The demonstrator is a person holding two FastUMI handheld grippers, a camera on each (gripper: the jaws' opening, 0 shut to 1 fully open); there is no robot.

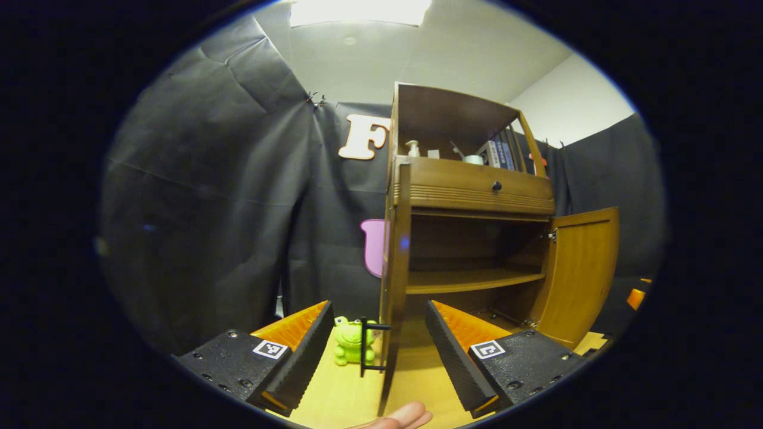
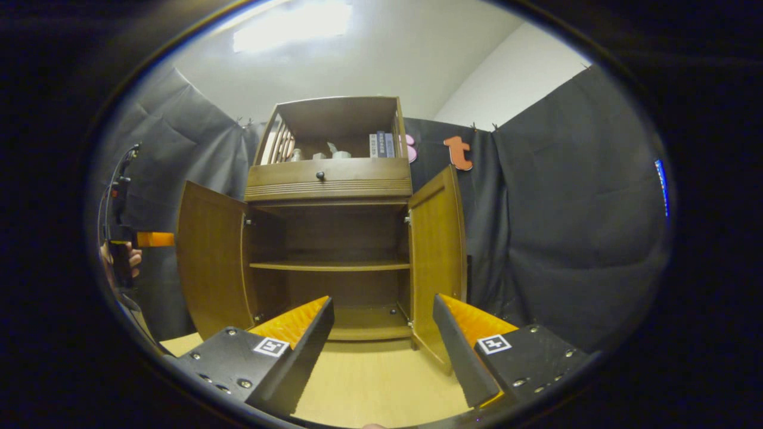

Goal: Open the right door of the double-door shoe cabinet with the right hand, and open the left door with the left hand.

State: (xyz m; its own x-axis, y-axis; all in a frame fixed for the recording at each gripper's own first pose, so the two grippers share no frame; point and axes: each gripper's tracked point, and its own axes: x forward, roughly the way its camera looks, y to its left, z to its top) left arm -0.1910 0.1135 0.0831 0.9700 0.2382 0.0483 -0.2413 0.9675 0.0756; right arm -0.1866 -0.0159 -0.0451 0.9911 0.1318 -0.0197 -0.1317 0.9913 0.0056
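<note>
1. Black cloth walls close the booth around a pale wooden table [image 2: 369, 381], and the tall brown wooden double-door shoe cabinet [image 2: 331, 179] stands on it.
2. Both brown doors already stand swung out: the left door [image 2: 211, 256] and the right door [image 2: 438, 250] leave the shelves bare.
3. In the left gripper view, the left door [image 1: 394, 268] shows edge-on, upright, between the fingers of the left gripper [image 1: 378, 348], with its black bar handle [image 1: 365, 345] just to the left of the edge.
4. Both pairs of tongs are apart and hold nothing; the right gripper [image 2: 381, 345] faces the open cabinet.
5. The task looks finished, so I judge only pulling back remains.
6. A small green frog toy [image 1: 351, 342] sits beside that handle.
</note>
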